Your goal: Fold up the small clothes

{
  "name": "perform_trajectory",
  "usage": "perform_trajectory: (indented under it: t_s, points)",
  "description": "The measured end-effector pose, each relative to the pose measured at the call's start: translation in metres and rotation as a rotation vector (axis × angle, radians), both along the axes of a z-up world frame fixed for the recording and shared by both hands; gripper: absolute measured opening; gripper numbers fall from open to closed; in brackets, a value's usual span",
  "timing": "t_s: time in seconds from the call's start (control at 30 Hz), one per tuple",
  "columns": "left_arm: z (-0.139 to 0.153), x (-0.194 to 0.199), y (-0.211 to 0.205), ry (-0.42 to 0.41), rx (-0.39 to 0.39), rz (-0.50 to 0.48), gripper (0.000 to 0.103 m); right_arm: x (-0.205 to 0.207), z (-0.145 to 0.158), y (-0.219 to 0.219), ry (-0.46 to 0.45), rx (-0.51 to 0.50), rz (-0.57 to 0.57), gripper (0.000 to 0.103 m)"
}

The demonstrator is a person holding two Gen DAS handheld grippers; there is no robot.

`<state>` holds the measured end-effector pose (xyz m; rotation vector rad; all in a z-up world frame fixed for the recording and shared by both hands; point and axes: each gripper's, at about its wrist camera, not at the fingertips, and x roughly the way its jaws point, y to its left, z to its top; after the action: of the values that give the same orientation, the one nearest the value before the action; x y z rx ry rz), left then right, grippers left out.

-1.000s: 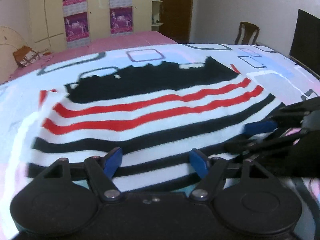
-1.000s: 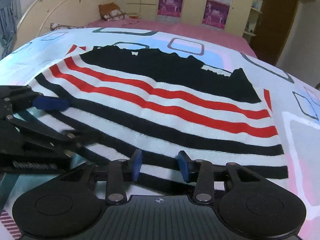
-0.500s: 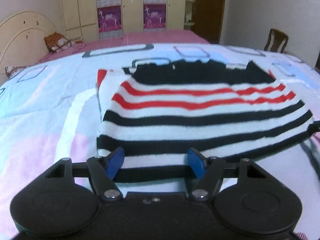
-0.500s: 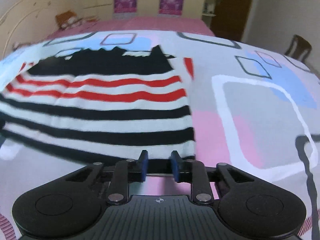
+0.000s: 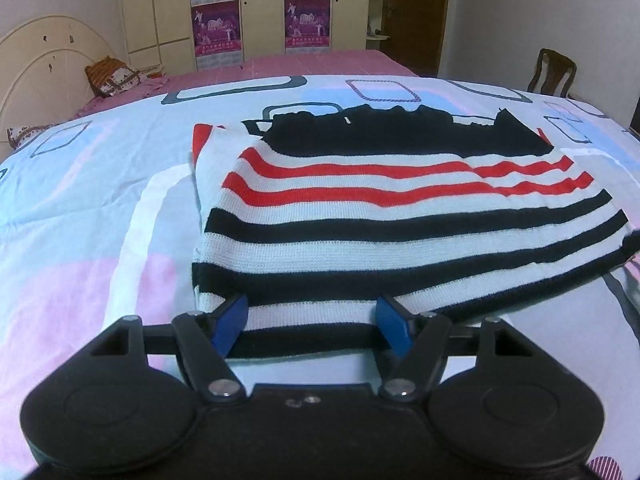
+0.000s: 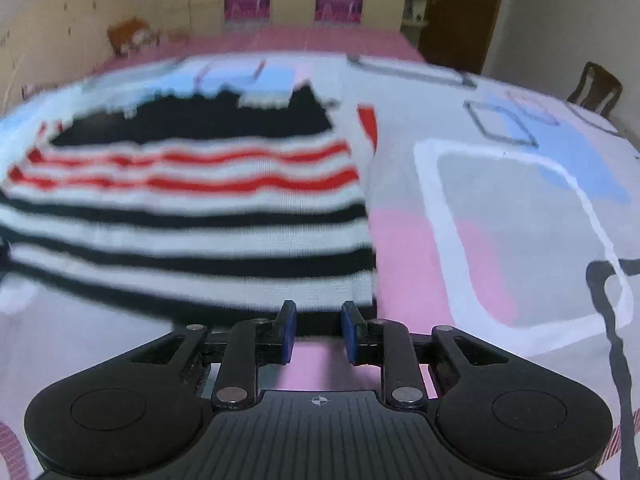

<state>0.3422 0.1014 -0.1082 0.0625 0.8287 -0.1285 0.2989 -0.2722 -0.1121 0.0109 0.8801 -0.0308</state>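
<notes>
striped sweater (image 5: pixel 400 216) hem between left claw (image 5: pixel 312 322), apart | right claw (image 6: pixel 318 330) narrowed, closing, hem corner between

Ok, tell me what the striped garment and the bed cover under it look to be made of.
Striped garment: knit, probably cotton or acrylic yarn; matte, with fine ribbed stitch rows visible across the white bands. Bed cover: smooth, thin woven cloth, likely printed cotton or polyester; flat matte surface with no visible pile. The fibre itself cannot be told.

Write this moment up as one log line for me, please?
step: gripping near hem | top: striped, flat on bed | left gripper: open at near-left hem | right gripper: narrowed, at near-right corner, grip unclear
</notes>
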Motion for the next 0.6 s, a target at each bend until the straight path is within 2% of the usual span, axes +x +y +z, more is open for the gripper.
perform_trajectory:
  t_s: [0.03, 0.1, 0.4, 0.5, 0.53, 0.57, 0.6]
  points:
    - [0.000, 0.000, 0.000, 0.000, 0.000, 0.001, 0.071, -0.001, 0.001, 0.000, -0.014, 0.003, -0.004, 0.024]
    - [-0.001, -0.001, 0.000, -0.004, 0.001, 0.001, 0.071, 0.004, -0.011, 0.000, 0.047, 0.002, -0.011, 0.023]
    - [-0.002, -0.002, 0.004, -0.008, -0.016, -0.002, 0.072, -0.002, -0.011, 0.002, 0.035, -0.007, -0.012, 0.023]
    - [0.008, -0.005, 0.010, 0.016, -0.044, 0.007, 0.072, 0.000, -0.011, -0.002, 0.035, 0.000, -0.008, 0.024]
    - [0.013, -0.009, 0.013, 0.017, -0.055, 0.016, 0.074, 0.002, -0.010, -0.005, 0.036, 0.007, -0.005, 0.024]
    - [0.019, -0.016, 0.017, 0.008, -0.065, 0.027, 0.087, 0.000, -0.008, -0.006, 0.040, 0.013, -0.004, 0.025]
    - [0.024, -0.025, 0.022, -0.005, -0.075, 0.056, 0.095, -0.004, -0.003, -0.007, 0.039, 0.018, -0.008, 0.039]
